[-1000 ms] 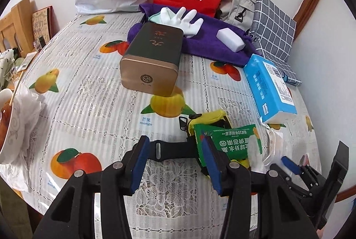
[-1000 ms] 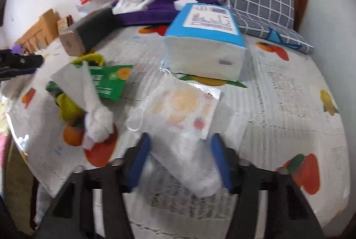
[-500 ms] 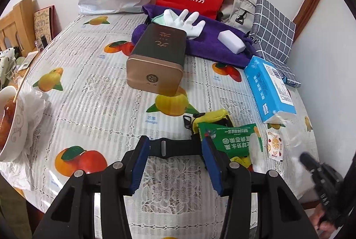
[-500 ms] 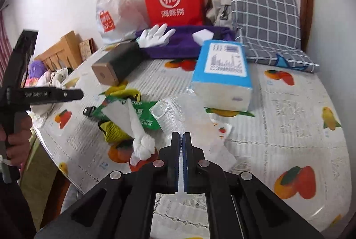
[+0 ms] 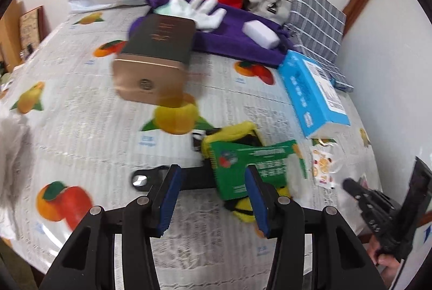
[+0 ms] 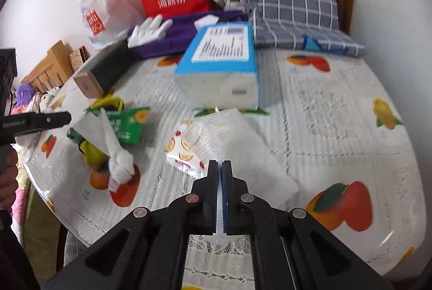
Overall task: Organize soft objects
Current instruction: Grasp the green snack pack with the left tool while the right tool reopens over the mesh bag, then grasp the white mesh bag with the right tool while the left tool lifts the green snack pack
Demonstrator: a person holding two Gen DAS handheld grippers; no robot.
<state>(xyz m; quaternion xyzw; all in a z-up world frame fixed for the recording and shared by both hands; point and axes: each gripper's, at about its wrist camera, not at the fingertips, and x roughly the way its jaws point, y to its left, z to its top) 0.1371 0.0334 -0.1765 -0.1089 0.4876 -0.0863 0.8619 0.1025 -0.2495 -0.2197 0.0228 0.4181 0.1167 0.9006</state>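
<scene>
The clear plastic bag, near the blue tissue pack, is pinched in the closed right claw. The left claw hangs half-open, empty. Thin film could slip free.

Each gripper is built from black linkage arms, silver pivot screws and blue-padded jaws.

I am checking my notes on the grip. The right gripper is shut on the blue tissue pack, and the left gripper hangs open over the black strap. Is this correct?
Not quite. The right gripper is shut on the clear plastic bag, not on the blue tissue pack, which lies untouched farther back on the table, as the right wrist view shows. The left gripper does hang open over the black strap.
</scene>
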